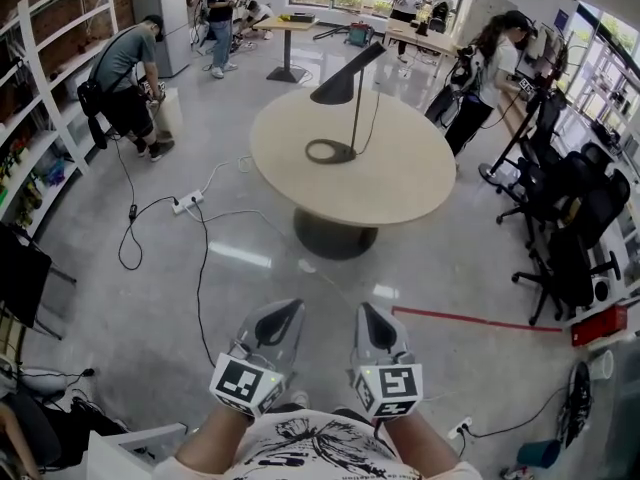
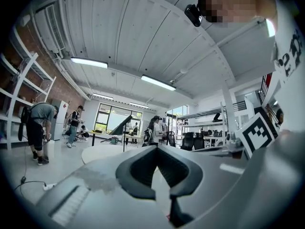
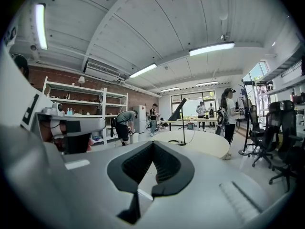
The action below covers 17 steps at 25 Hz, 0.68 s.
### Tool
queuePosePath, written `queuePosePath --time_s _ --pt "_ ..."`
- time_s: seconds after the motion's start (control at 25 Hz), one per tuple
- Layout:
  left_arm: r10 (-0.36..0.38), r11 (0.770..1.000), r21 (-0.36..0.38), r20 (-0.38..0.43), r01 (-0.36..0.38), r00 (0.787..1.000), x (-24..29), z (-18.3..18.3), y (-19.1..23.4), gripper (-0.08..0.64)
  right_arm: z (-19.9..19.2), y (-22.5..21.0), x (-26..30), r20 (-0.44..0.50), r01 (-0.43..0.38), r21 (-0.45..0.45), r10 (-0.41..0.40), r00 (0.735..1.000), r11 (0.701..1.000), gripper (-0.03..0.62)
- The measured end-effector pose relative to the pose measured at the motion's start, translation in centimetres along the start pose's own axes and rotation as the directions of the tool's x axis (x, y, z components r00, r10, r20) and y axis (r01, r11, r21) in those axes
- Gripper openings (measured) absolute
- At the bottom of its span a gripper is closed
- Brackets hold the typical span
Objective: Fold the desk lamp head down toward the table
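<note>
Desk lamp beyond reach
Left tool and right tool hang empty, jaws together, because the tabletop lies well ahead.

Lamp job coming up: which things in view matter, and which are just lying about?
For the job: desk lamp, head tilted up; round table under it; left gripper, right gripper, both shut and empty.
Lying about: power strip; office chairs; red tape line.
</note>
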<state>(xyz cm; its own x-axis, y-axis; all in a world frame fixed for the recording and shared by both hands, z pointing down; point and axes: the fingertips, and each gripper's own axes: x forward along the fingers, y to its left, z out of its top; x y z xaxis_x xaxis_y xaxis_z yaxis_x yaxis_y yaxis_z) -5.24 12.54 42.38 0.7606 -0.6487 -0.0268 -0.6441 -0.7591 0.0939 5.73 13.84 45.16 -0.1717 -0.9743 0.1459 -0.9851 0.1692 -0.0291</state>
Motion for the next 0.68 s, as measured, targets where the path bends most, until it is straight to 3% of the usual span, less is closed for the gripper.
queuePosePath --time_s 0.68 --pt "0.02 1.0 -0.014 0.001 -0.02 1.0 -0.71 -0.56 0.61 0.002 -0.17 0.7 0.08 0.009 -0.011 -0.031 0.011 1.0 0.999 0.008"
